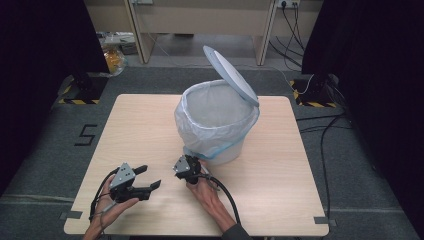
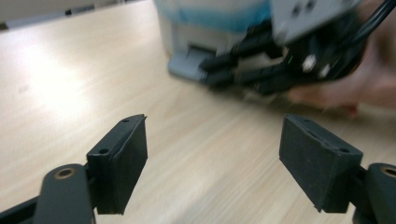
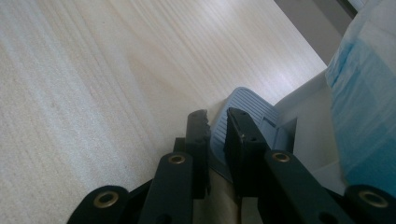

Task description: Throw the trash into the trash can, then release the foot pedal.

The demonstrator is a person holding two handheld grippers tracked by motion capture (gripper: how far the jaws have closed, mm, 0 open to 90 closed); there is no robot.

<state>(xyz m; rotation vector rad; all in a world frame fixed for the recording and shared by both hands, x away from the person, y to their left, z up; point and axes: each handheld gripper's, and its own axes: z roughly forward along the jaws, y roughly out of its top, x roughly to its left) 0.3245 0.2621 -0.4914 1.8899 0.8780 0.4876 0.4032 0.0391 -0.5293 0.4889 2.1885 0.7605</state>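
High view: a white pedal bin (image 1: 220,131) stands at the centre of a pale wooden table (image 1: 150,130), lined with a thin white bag (image 1: 192,117) folded down over its rim, a blue band running round the bag's lower edge. The bin's lid (image 1: 231,75) stands raised, tilted back toward the upper right of the frame. At lower centre the right gripper (image 1: 192,162) sits low at the foot of the bin, held by a hand (image 1: 206,192) that enters from the bottom edge, a black cable trailing behind it. At lower left the left gripper (image 1: 149,179) lies low over bare tabletop, well apart from the bin, grey plate on top, jaws spread with nothing between them. Left gripper view: both black pads (image 2: 119,163) stand wide apart over bare wood; the other gripper and the bin's grey base show blurred at upper right. Right gripper view: the jaws are brought close together, resting on the ribbed blue-grey pedal (image 3: 240,112) at the bin's foot, tips pressing its near edge; whether a sliver of pedal sits between them cannot be told. The bin wall and blue bag band fill the right side of that frame.
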